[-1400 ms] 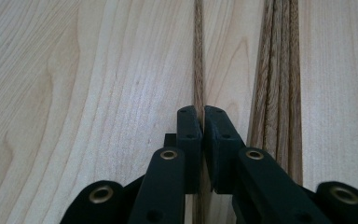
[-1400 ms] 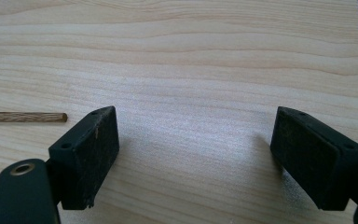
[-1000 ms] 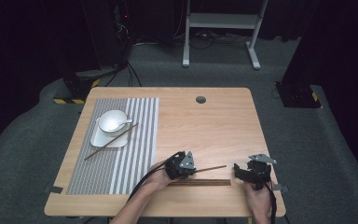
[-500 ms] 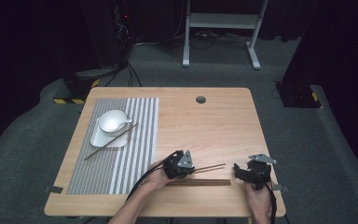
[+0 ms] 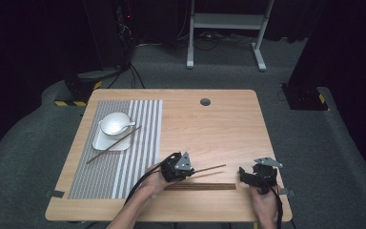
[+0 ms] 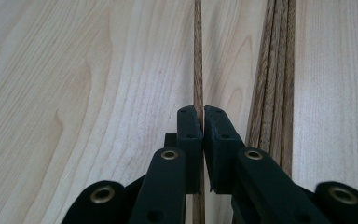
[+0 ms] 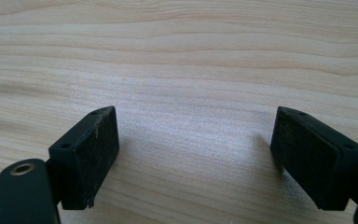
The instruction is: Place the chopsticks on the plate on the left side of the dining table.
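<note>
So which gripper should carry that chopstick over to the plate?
Left, probably. The left gripper is shut on the chopstick and is nearer the plate, where another chopstick lies. The right gripper is open, holding nothing, farther away.

We see two forearms coming in from the bottom edge of the high view, each hand holding a gripper low over the surface. The left gripper [image 5: 188,169] sits near the middle, pointing to the right, with its jaws pressed almost together and only a thin slit between them. The right gripper [image 5: 242,171] sits well apart to the right, pointing left toward the other, with its jaws spread wide.
</note>
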The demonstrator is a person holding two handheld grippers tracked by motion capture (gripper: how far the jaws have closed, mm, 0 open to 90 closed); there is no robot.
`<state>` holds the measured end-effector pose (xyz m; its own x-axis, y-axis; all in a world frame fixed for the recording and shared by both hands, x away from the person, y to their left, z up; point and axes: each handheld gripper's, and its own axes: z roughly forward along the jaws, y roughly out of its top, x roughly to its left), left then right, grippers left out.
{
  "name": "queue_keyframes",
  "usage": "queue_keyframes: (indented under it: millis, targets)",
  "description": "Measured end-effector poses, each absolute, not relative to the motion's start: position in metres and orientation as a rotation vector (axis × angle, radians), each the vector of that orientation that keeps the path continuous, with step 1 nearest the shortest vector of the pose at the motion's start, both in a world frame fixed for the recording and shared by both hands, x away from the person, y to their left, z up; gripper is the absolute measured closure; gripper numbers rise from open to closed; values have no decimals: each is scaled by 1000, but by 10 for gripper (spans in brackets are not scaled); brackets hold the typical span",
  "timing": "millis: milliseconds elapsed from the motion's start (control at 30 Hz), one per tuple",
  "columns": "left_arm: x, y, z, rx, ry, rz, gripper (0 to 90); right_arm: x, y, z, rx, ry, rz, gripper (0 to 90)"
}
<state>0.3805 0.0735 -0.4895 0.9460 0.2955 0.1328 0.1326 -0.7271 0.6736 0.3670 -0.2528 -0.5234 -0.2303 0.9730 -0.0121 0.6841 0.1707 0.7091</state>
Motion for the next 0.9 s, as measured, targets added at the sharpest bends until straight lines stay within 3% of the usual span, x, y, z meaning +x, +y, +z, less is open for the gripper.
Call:
queue_keyframes:
  millis: [900]
  targets:
    - [379,103,-479,2368,387,336,851,367,-253,-523,1560,1983,813,148]
